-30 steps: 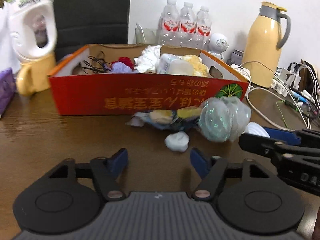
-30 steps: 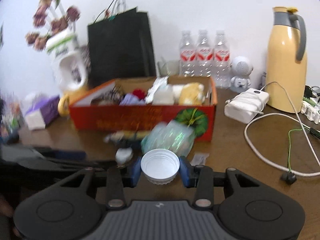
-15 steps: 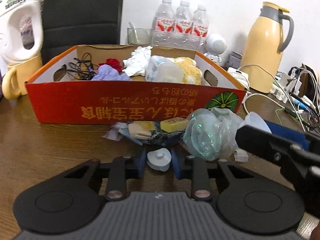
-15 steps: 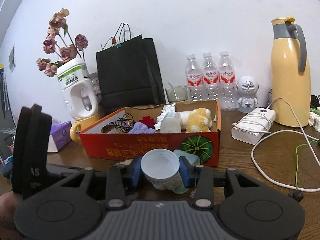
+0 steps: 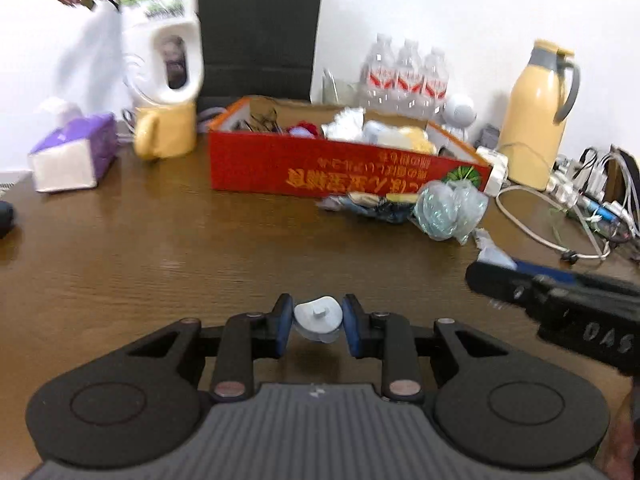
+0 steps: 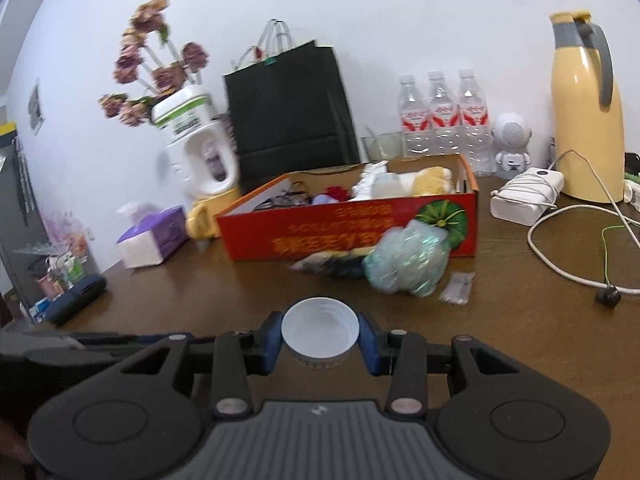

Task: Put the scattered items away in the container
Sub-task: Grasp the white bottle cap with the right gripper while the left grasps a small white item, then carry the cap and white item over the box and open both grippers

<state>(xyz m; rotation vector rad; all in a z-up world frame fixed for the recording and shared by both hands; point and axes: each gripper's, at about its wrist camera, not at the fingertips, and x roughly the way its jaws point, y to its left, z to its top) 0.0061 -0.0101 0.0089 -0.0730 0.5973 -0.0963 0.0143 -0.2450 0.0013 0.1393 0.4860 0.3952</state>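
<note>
The red cardboard box [image 5: 348,172] [image 6: 360,224] stands mid-table and holds cables, cloths and a yellow plush. In front of it lie a crumpled clear-green plastic bag [image 5: 448,210] [image 6: 406,264], a pile of wrappers [image 5: 368,202] and a small sachet [image 6: 458,288]. My left gripper [image 5: 318,320] is shut on a small white plug [image 5: 318,316], held above the table, well back from the box. My right gripper [image 6: 320,338] is shut on a white screw cap [image 6: 320,330], open side up. It also shows at the right edge of the left wrist view.
Behind the box stand a black paper bag [image 5: 260,36], three water bottles [image 5: 404,76], a yellow thermos [image 5: 536,116] and a white jug [image 5: 164,40] on a yellow mug. A purple tissue box [image 5: 72,152] sits left. Cables [image 5: 560,232] and a white charger [image 6: 526,196] lie right.
The left gripper closed on the white plug by the wrappers and drew back from the box with it. The right gripper, still holding the cap, also pulled back.
</note>
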